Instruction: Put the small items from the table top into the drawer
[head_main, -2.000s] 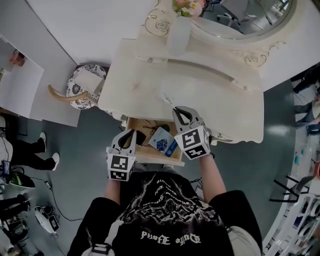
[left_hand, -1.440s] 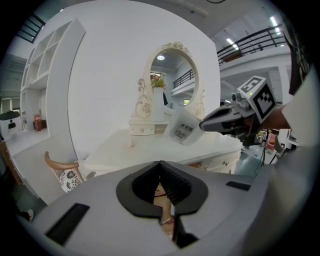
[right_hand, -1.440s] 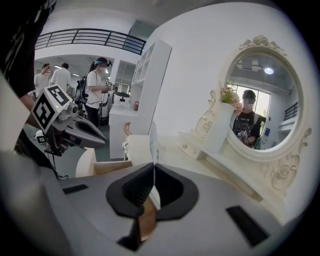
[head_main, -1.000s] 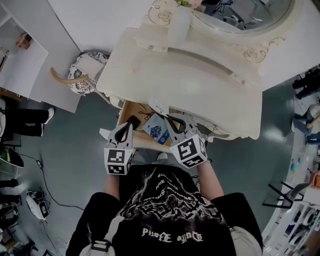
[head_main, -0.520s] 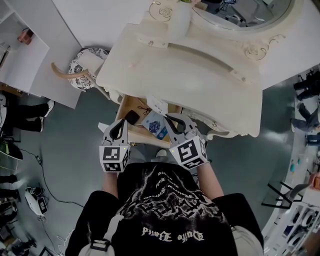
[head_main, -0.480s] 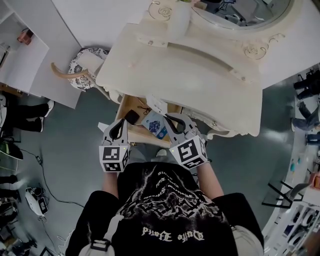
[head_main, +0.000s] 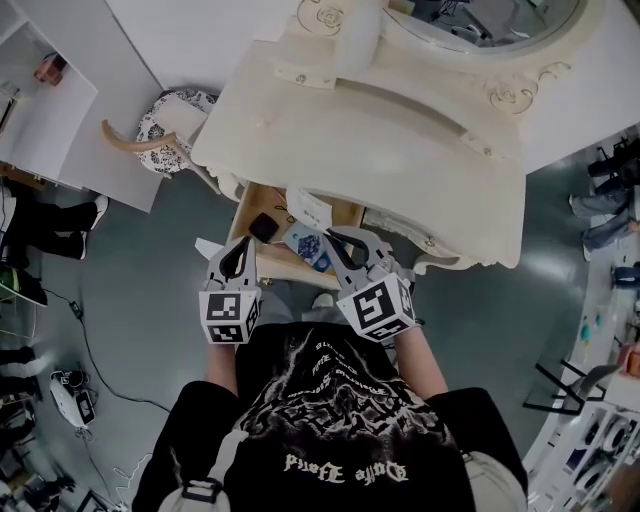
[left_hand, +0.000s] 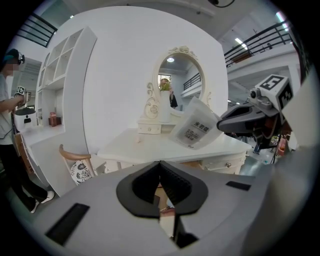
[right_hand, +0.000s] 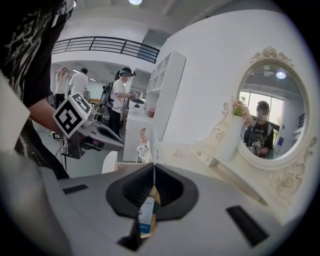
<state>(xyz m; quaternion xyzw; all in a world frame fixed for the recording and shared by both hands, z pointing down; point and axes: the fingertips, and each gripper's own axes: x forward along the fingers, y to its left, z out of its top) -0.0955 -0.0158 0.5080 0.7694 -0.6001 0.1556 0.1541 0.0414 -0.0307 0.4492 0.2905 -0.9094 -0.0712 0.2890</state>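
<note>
Head view: both forearms reach forward from the person's chest, and each gripper tips slightly down toward the open drawer (head_main: 258, 203) under the front edge of the table (head_main: 400, 160). The left gripper (head_main: 241, 248) hangs at the drawer's left front corner, its fingers clenched on nothing. The right gripper (head_main: 330, 238) is over the drawer's right half. Its fingers grasp a white pouch (head_main: 308, 208), which sticks out above the drawer's middle, just under the table's edge. A black item (head_main: 264, 228) and a blue packet (head_main: 308, 245) lie inside the drawer. Two seconds ago the right gripper's fingers were at the table's front edge; now they are back over the drawer. The left gripper has barely shifted. Bare floor lies on both sides of the drawer.

Left gripper view: the fingers meet with nothing between them. The pouch hangs tilted from the right gripper's tips, its printed label facing this way.

Right gripper view: the fingers pinch the pouch's lower edge. The pouch shows edge-on as a thin upright line, with the blue packet below it in the drawer.
</note>
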